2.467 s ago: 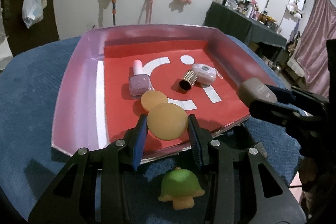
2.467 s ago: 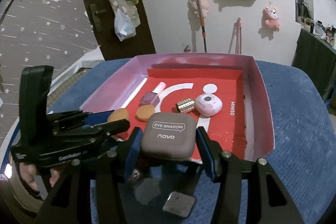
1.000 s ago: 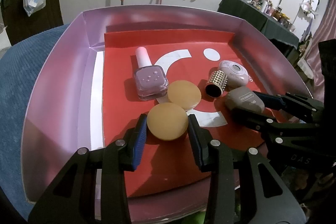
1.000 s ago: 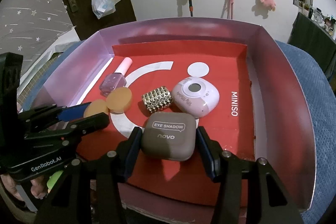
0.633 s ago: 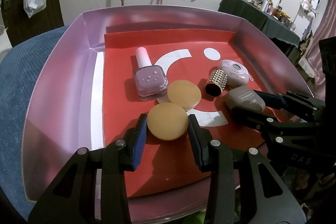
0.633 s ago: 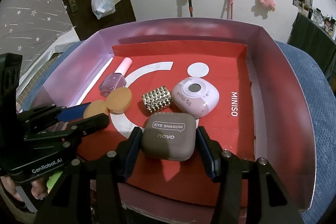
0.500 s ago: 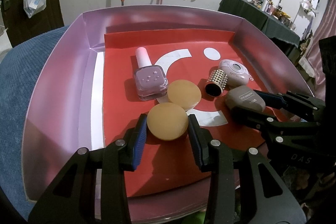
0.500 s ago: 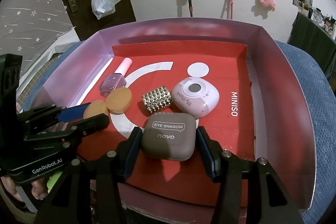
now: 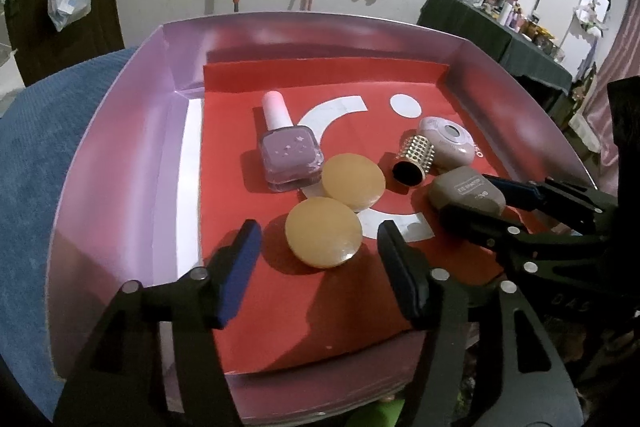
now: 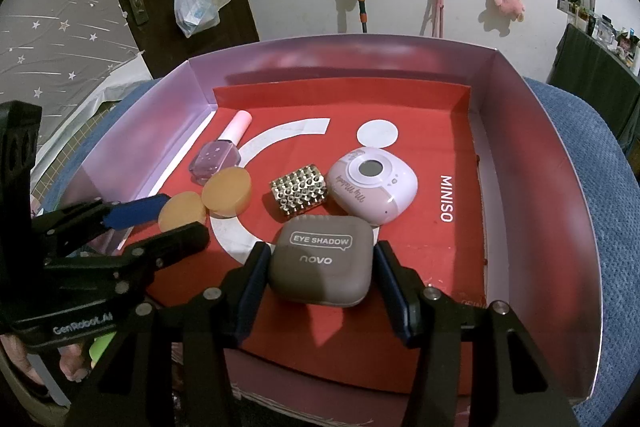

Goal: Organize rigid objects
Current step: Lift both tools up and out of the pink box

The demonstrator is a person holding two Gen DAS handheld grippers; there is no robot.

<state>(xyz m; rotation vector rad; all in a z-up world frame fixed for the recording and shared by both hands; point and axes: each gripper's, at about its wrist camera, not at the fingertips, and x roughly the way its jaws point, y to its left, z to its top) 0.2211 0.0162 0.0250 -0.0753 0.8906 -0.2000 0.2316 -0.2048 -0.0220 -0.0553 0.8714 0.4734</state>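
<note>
A pink box (image 9: 120, 131) with a red floor holds the objects. My left gripper (image 9: 316, 255) is open, its fingers apart on both sides of an orange round puff (image 9: 323, 231) that lies on the floor, beside a second puff (image 9: 354, 181). My right gripper (image 10: 320, 283) is open, its fingers a little clear of a taupe eye shadow case (image 10: 320, 259) resting on the floor. In the right wrist view, the box wall (image 10: 532, 163) and the left gripper (image 10: 160, 219) show too.
A lilac nail polish bottle (image 9: 290, 151), a gold studded cylinder (image 9: 414, 163) and a pink compact (image 9: 450, 143) lie in the box. The box sits on a blue cushion (image 9: 44, 131). A green toy (image 10: 100, 347) lies below the box's near edge.
Both grippers have opened inside the box. The left one let go of the orange puff and the right one let go of the eye shadow case; both objects now rest on the floor.
</note>
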